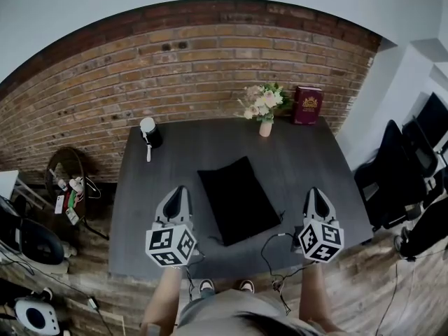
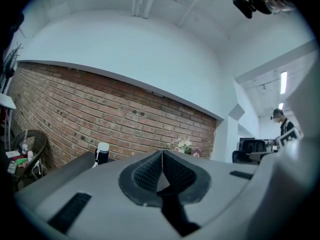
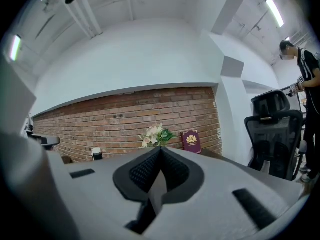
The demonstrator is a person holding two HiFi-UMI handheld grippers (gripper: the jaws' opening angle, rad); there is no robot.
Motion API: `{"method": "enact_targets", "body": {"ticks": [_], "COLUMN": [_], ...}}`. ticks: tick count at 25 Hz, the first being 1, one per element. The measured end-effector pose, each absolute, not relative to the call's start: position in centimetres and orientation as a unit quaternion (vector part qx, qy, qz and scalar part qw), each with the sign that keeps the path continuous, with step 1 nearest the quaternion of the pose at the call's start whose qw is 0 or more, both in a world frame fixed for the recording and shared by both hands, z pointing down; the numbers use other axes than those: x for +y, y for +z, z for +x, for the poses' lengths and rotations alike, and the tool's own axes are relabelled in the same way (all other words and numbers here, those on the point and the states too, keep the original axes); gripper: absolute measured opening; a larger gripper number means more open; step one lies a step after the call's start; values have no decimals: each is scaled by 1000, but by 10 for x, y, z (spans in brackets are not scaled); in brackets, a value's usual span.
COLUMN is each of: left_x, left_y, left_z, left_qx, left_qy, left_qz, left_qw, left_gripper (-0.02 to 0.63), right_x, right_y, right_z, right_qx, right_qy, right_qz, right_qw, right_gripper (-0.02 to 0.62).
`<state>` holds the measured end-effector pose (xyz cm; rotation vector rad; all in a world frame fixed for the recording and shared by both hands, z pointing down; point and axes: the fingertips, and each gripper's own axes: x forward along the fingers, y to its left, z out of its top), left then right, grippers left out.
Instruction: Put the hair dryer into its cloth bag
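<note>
A black cloth bag [image 1: 238, 198] lies flat in the middle of the dark grey table [image 1: 308, 156]. At the table's back left stands a small black object with a white top [image 1: 148, 132], seemingly the hair dryer; it also shows far off in the left gripper view [image 2: 102, 153]. My left gripper [image 1: 179, 190] hovers over the table just left of the bag, shut and empty, its pads [image 2: 150, 170] pressed together. Just right of the bag is my right gripper [image 1: 316, 191], shut as well with nothing between its pads [image 3: 145, 170]. Both point level toward the brick wall.
A vase of flowers [image 1: 264, 106] and a red book [image 1: 307, 105] stand at the table's back edge against the brick wall. A thin black cable [image 1: 274, 249] hangs at the near edge. Black office chairs [image 1: 399, 173] stand to the right; a wire basket [image 1: 66, 177] sits on the floor at left.
</note>
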<state>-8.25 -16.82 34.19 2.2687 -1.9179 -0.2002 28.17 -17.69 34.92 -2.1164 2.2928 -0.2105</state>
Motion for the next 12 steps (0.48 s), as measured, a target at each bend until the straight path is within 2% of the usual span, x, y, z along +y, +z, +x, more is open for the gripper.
{"method": "enact_targets", "body": {"ticks": [12], "left_x": [-161], "left_y": [350], "left_z": [-86], "left_qx": [-646], "left_qy": [-64], "left_qz": [754], "left_qw": [96], "left_gripper": [10], "right_x": [-171], "right_y": [357], "right_z": [275], "right_qx": [735], "right_qy": [-75], "right_qz": [-674], "right_qw": [-8], "right_gripper": [0]}}
